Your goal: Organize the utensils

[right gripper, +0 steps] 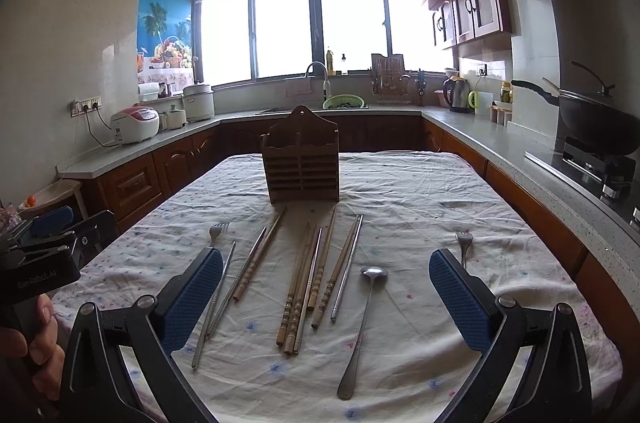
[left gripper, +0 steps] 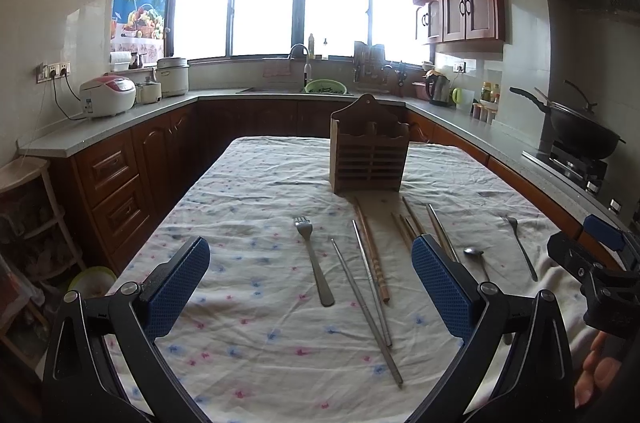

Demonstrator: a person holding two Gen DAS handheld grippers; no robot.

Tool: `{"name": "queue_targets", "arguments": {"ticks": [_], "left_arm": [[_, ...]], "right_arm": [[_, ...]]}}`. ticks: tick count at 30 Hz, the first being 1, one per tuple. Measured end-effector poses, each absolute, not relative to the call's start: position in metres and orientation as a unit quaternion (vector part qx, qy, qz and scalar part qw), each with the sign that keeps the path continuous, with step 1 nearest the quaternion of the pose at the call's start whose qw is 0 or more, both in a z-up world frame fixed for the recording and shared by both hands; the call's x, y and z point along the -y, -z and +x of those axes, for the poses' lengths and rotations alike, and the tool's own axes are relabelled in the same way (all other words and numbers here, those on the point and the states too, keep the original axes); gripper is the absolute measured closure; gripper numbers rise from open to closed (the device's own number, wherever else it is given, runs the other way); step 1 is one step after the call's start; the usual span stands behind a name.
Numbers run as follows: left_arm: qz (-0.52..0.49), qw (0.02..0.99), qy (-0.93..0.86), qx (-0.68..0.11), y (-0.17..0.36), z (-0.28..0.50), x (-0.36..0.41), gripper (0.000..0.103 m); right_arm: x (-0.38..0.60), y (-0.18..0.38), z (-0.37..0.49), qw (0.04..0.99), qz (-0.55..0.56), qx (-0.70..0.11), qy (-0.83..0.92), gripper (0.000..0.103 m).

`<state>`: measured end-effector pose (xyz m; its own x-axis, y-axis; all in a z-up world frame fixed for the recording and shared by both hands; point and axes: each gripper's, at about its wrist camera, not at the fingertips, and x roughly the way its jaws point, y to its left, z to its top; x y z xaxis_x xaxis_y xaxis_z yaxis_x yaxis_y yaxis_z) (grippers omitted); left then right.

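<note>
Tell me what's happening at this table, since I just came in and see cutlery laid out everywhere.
A person holds a pair of tongs in each hand, and both the left tongs and right tongs hover open above the cloth-covered table, gripping nothing. Forks, a spoon and wooden chopsticks and metal chopsticks lie loose on the cloth. The wooden utensil holder stands upright behind them, with nothing visible in it. Sorting has not begun.

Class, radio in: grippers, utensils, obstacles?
Left gripper, right gripper open, empty. Forks, spoon, chopsticks loose on cloth. Wooden holder empty, unobstructed.
</note>
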<state>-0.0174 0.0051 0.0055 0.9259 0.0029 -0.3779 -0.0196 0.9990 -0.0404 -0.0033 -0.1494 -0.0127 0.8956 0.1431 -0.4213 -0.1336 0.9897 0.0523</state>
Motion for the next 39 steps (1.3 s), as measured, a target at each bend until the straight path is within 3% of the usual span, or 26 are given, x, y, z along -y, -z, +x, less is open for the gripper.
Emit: {"name": "queue_targets", "arguments": {"ticks": [39], "left_arm": [[-0.023, 0.979, 0.002, -0.2, -0.0045, -0.0101, -0.0041, 0.0]], "right_arm": [[0.1437, 0.0132, 0.0004, 0.972, 0.014, -0.218, -0.085, 0.0]]}}
